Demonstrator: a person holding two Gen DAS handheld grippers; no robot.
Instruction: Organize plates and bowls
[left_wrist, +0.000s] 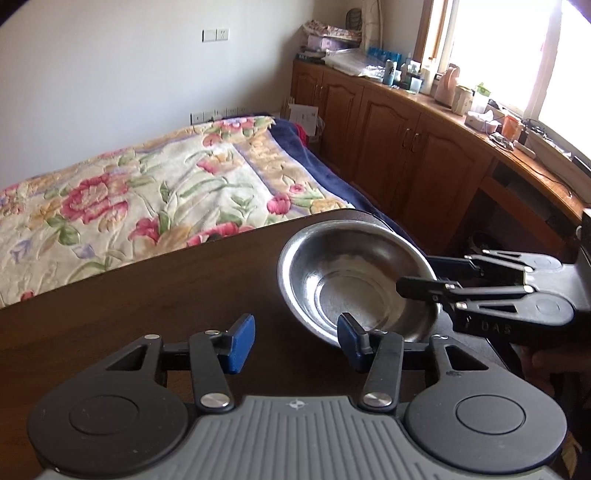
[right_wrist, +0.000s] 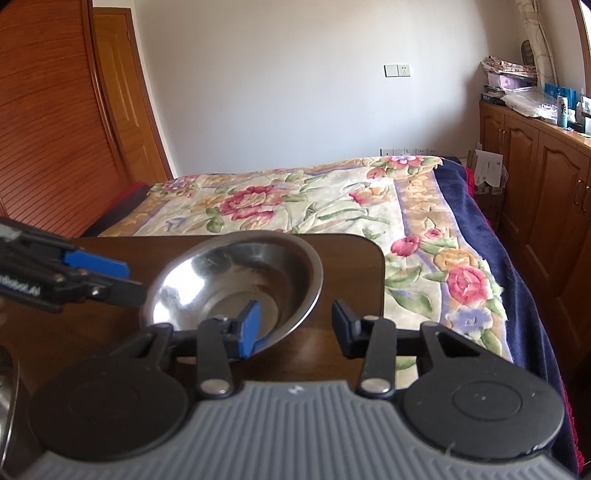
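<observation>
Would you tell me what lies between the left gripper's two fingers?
Only bare dark table shows between the left gripper fingers, in the left wrist view; the steel bowl sits beyond.

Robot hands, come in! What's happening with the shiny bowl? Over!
Left gripper open, empty, beside the bowl. Right gripper open, one finger inside the steel bowl, rim between its fingers, not clamped. Bowl tilted near the table corner. Nothing in the way.

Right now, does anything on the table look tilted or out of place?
Yes. The metal bowl near the table's far corner sits tilted, not flat. The right gripper has one finger inside it and one outside, jaws still apart. The left gripper is open beside it. Nothing spilled or damaged.
</observation>
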